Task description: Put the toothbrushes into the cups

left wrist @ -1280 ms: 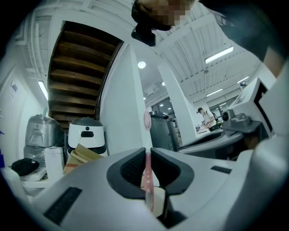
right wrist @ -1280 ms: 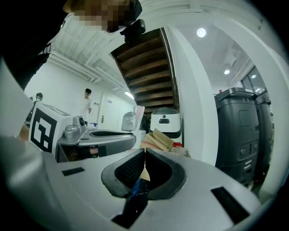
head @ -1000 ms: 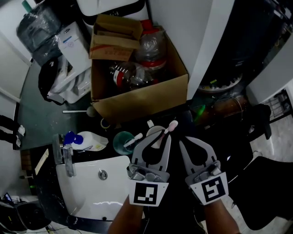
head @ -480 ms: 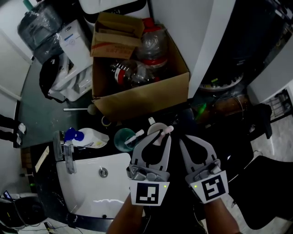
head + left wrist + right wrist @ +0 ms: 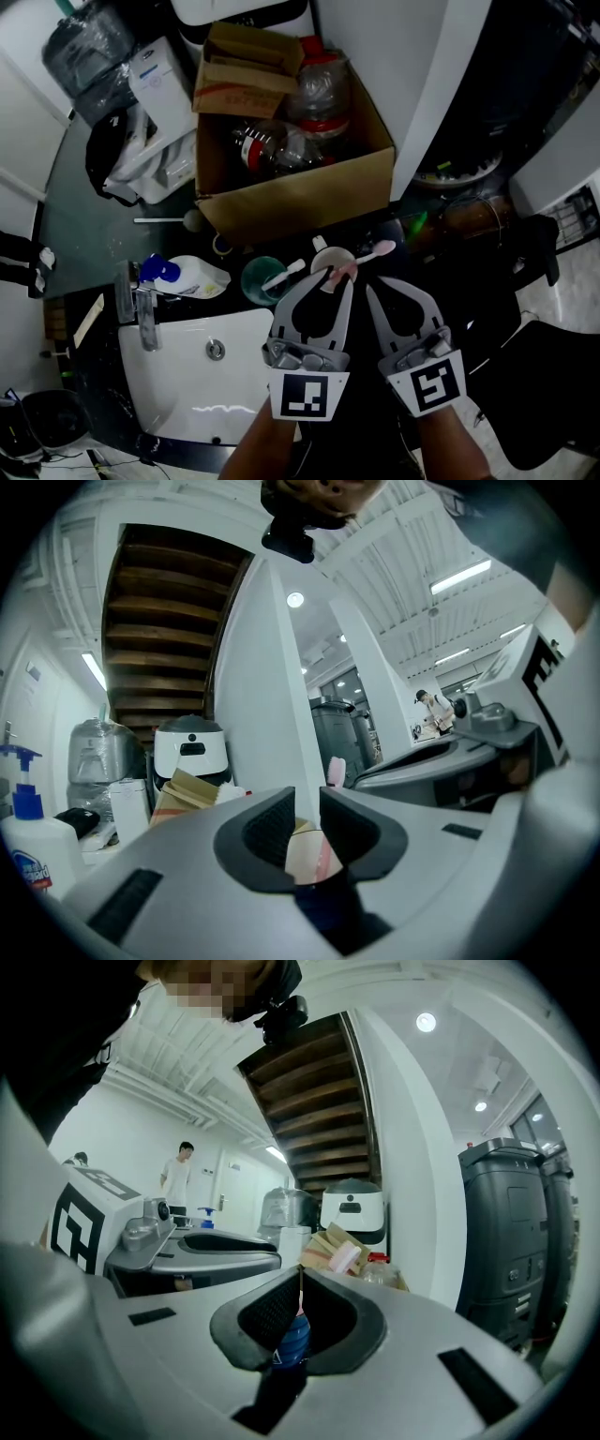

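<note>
- Just beyond the white sink [image 5: 187,375], on the dark worktop [image 5: 232,265], a green cup [image 5: 255,281] holds a white toothbrush [image 5: 285,274] that leans over its rim.
- Just beside it, a pale pink cup [image 5: 323,254] holds a pink toothbrush [image 5: 373,251], its head tilted out to the right.
- The left gripper [image 5: 328,277] is at the pink cup. Its jaws are apart and have just been opening. The pink handle shows in the gap, unclamped.
- The right gripper [image 5: 373,283] has its jaws together at the tips.
- Behind, an open cardboard box [image 5: 300,197] holds plastic bottles [image 5: 281,141].
</note>
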`<state>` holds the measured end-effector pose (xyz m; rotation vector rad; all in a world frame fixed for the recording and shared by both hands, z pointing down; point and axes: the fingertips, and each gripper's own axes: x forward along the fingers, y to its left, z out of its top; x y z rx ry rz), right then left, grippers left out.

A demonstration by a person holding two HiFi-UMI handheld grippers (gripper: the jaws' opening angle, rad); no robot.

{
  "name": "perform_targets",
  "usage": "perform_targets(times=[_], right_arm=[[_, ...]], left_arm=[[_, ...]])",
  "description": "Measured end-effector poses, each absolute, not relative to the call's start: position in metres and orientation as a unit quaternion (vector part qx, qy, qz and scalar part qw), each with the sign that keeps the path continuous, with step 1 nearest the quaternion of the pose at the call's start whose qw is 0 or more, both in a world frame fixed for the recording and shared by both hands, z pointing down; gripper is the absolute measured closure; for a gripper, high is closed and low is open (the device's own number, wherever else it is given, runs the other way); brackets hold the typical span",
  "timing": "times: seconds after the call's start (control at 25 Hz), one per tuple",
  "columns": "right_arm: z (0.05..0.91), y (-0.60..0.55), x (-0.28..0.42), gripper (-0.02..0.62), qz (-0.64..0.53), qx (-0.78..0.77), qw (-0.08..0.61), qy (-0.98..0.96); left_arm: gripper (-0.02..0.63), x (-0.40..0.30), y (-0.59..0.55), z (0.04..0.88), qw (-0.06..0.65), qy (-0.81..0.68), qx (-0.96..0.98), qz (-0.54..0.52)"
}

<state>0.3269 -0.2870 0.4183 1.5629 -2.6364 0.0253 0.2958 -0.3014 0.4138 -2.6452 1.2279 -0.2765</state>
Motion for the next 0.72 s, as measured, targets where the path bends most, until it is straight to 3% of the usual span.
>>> perform_targets(times=[0.12, 0.16, 0.2, 0.72], right_arm=[[0.419, -0.286, 0.326, 0.561, 0.008, 0.51, 0.04, -0.859], [0.418, -0.285, 0.326, 0.561, 0.008, 0.51, 0.04, -0.859], [0.418, -0.285, 0.326, 0.561, 0.007, 0.51, 0.039, -0.859], [0.398, -0.27, 0.325, 0.561, -0.007, 0.512, 0.029, -0.858]], left_arm=[[0.527, 0.292, -0.301, 0.413, 0.106, 0.424, -0.894, -0.094], [0.593, 0.29, -0.302, 0.411, 0.108, 0.429, -0.892, -0.092], [0.598, 0.289, -0.302, 0.41, 0.108, 0.432, -0.891, -0.089], [0.598, 0.287, -0.29, 0.395, 0.105, 0.432, -0.892, -0.083]])
